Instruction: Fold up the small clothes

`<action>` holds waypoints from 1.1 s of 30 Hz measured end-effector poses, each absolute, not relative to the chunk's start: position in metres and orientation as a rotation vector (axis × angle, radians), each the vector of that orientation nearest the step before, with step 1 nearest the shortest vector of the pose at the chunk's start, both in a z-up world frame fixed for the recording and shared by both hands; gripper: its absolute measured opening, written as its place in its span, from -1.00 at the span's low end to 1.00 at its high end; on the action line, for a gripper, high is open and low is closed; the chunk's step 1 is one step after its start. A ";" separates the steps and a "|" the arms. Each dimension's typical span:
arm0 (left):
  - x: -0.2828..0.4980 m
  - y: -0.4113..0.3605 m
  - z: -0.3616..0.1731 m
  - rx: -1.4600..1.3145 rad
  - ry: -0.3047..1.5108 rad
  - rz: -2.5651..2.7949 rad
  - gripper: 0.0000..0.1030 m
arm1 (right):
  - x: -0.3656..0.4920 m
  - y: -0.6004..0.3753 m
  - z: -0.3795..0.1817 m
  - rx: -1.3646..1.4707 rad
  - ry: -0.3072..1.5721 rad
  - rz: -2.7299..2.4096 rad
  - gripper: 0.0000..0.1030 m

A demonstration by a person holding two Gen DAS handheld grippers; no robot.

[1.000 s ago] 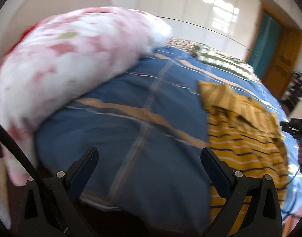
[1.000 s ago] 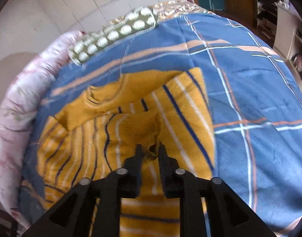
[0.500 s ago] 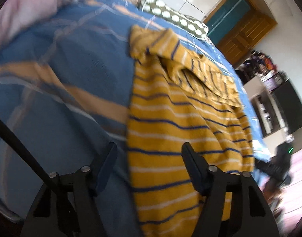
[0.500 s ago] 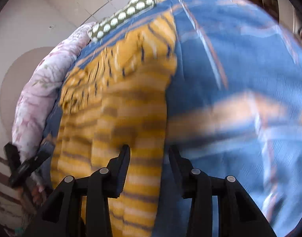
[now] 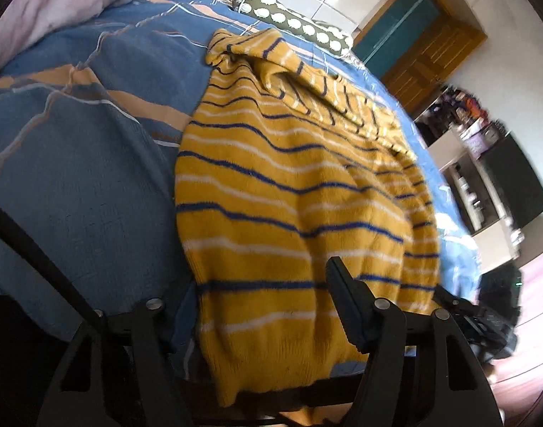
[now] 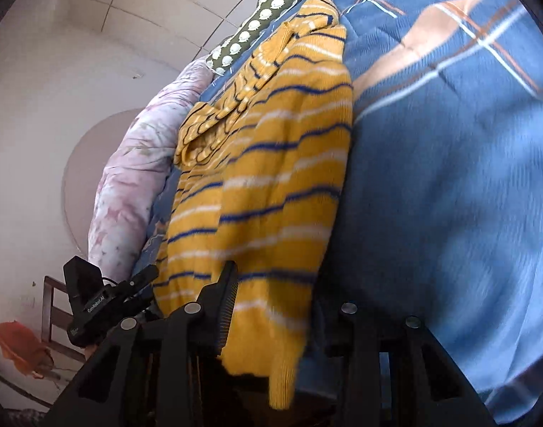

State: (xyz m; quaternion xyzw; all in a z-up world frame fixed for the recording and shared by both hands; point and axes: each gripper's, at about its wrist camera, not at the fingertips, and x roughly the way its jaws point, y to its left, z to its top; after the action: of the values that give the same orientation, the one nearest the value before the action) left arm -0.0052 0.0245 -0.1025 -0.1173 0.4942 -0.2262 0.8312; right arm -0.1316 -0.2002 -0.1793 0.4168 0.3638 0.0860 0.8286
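Observation:
A yellow sweater with blue and white stripes point(image 5: 292, 192) lies on a blue plaid bed cover point(image 5: 79, 163), its hem hanging over the near bed edge and its sleeves folded in at the far end. My left gripper point(image 5: 260, 306) is open, its jaws either side of the hem's left corner. In the right wrist view the same sweater point(image 6: 271, 178) runs away from me, and my right gripper point(image 6: 275, 306) is open around the hem's right corner. The inner finger of each gripper is partly hidden by cloth. The right gripper point(image 5: 463, 316) shows in the left wrist view, the left gripper point(image 6: 104, 299) in the right wrist view.
A pink floral quilt point(image 5: 58, 3) is bunched at the bed's left side. A green spotted pillow point(image 5: 292, 25) lies at the head. A wooden door point(image 5: 424, 53) and a cluttered shelf point(image 5: 477, 163) stand to the right. A wooden chair point(image 6: 54, 313) stands by the bed.
The right gripper let go of the sweater's middle, opened and dropped to the hem. The left gripper swung right from the bare cover to the hem's other corner.

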 end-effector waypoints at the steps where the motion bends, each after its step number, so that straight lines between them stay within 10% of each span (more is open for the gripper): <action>1: -0.005 0.021 -0.102 -0.211 1.052 -0.444 -0.49 | -0.133 -0.197 -0.180 0.884 0.776 0.181 -0.30; 2: -0.003 0.021 -0.100 -0.179 1.065 -0.397 -0.79 | -0.133 -0.194 -0.181 0.877 0.788 0.172 -0.54; 5: 0.004 0.040 -0.088 -0.283 1.066 -0.379 -0.82 | -0.130 -0.194 -0.179 0.864 0.814 0.148 -0.81; 19: -0.062 0.065 -0.046 -0.192 0.959 -0.381 -0.83 | -0.219 -0.183 -0.143 0.731 0.855 0.257 -0.86; 33: 0.024 0.059 0.006 -0.246 0.864 -0.374 -0.82 | -0.116 -0.197 -0.075 0.623 0.729 0.285 -0.86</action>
State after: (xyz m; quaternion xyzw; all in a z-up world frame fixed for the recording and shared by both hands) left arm 0.0236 0.0590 0.0057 -0.1180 0.4152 -0.1799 0.8839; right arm -0.1162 -0.1969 -0.0751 0.2988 0.3495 0.1367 0.8774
